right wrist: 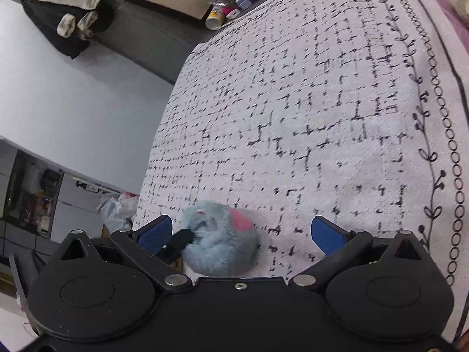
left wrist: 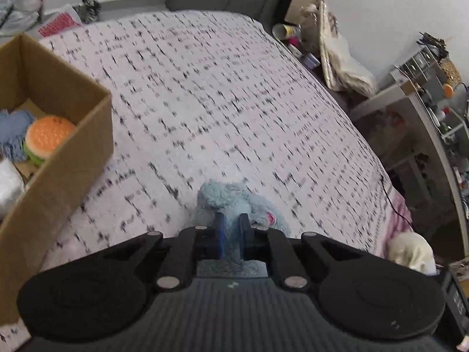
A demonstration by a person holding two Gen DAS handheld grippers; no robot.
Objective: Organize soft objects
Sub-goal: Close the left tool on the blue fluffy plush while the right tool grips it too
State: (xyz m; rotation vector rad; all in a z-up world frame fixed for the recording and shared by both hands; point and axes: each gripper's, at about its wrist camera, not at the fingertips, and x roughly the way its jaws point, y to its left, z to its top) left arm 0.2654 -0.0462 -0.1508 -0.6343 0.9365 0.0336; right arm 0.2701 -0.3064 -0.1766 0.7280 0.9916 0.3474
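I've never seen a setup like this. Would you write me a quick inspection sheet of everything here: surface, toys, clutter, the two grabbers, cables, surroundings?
Surface: bed with a white black-patterned cover.
Job's things: blue plush toy on the cover; cardboard box on the bed holding a burger toy and a blue cloth.
Clutter: cream plush at the bed's edge.
Grippers: left gripper, jaws shut on the blue plush toy; right gripper, jaws open, pads not touching the toy.
Cables: thin black cable at the bed's edge.
Surroundings: crowded shelves, bags, a paper cup, white wall.
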